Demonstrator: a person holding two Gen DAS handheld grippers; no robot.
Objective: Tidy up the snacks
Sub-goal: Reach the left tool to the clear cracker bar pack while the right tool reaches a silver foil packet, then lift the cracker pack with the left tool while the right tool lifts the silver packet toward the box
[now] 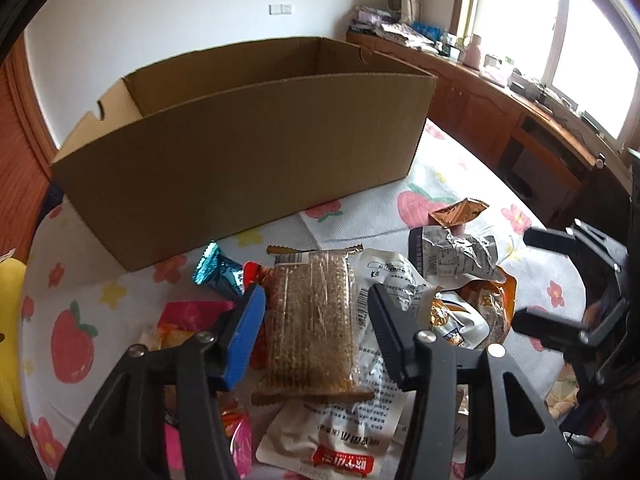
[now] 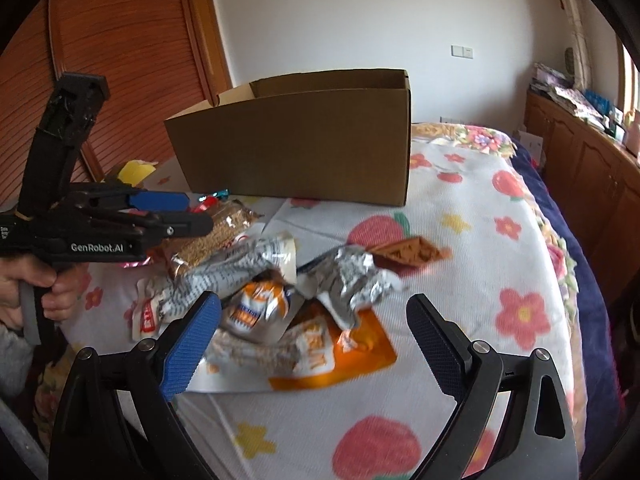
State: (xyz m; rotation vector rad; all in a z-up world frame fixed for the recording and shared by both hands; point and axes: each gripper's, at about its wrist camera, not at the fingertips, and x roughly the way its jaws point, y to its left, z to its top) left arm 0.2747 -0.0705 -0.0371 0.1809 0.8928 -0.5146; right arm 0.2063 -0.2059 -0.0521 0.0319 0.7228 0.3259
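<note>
- The brown cracker packet (image 1: pixel 310 320) lies between the left gripper (image 1: pixel 316 320) fingers, which stand apart, not yet pressing.
- It looks light, stiff but brittle; I would hold its long sides gently.
- The right gripper (image 2: pixel 314 344) is wide apart, empty.

Your right gripper (image 2: pixel 312 344) hangs wide open over the orange packet (image 2: pixel 360 350) on the bedspread (image 2: pixel 472 240); the cardboard box (image 2: pixel 304 148) stands toward its far edge.

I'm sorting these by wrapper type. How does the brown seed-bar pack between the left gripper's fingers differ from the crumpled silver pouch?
The brown seed-bar pack lies flat and smooth; the crumpled silver pouch is creased and puffed up. The pack's clear wrapper shows its contents; the pouch is opaque with printed text. The pack sits between the left gripper's fingers; the pouch lies off to one side. Both rest in the pile before the cardboard box.
</note>
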